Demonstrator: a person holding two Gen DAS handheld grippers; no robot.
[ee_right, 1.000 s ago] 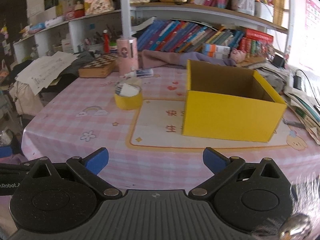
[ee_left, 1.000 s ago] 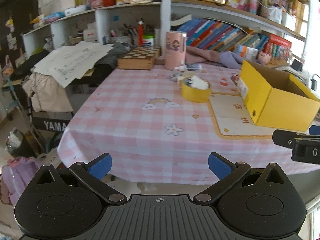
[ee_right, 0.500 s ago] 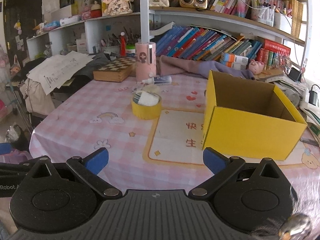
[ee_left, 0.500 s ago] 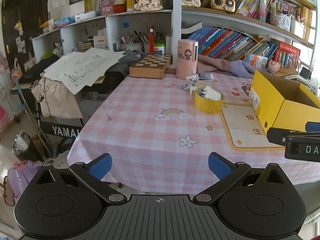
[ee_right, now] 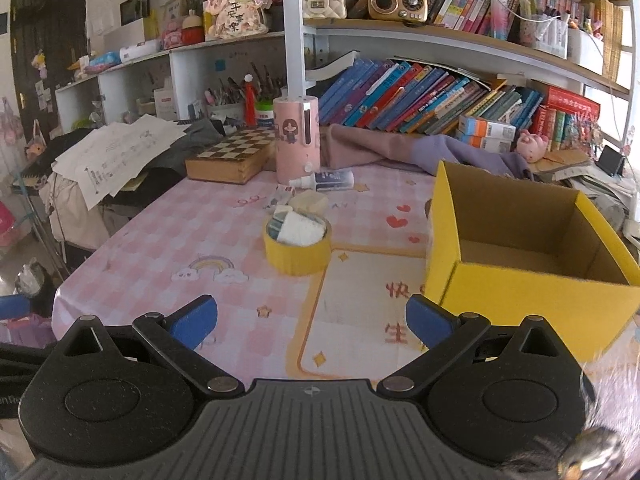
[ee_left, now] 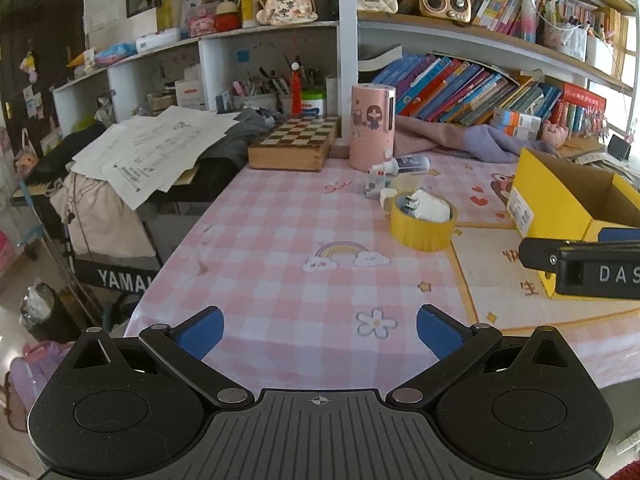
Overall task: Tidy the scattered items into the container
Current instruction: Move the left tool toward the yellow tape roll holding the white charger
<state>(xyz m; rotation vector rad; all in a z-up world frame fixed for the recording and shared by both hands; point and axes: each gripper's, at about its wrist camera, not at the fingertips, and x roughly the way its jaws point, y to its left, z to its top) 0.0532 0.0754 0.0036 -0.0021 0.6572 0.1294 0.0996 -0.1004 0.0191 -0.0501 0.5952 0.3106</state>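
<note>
Crowded shelves of leaning books, a gold radio and small ornaments are lining the wall behind a table that is wearing a pink checked cloth printed with rainbows, flowers and hearts. A wooden chessboard box is sitting at the far edge of the table, and a pink cylindrical holder is standing upright just to its right. The scattered items are lying together near the middle of the cloth: a small bottle is lying on its side at the foot of the pink holder, a few small pieces that are hard to make out are lying just in front of it, and a yellow tape roll is resting flat with a white packet lying in its ring. The open yellow box is standing on a pale mat to the right of the tape roll, clearly apart from it, and its brown inside is looking empty in the right wrist view. The left hand-held gripper is hovering over the near edge of the table with its blue-tipped fingers spread wide and nothing between them. The right hand-held gripper is hovering over the near part of the mat, just in front of the yellow box, its fingers likewise wide apart and holding nothing. In the left wrist view the side of the right one is showing at the right edge, in front of the box.
</note>
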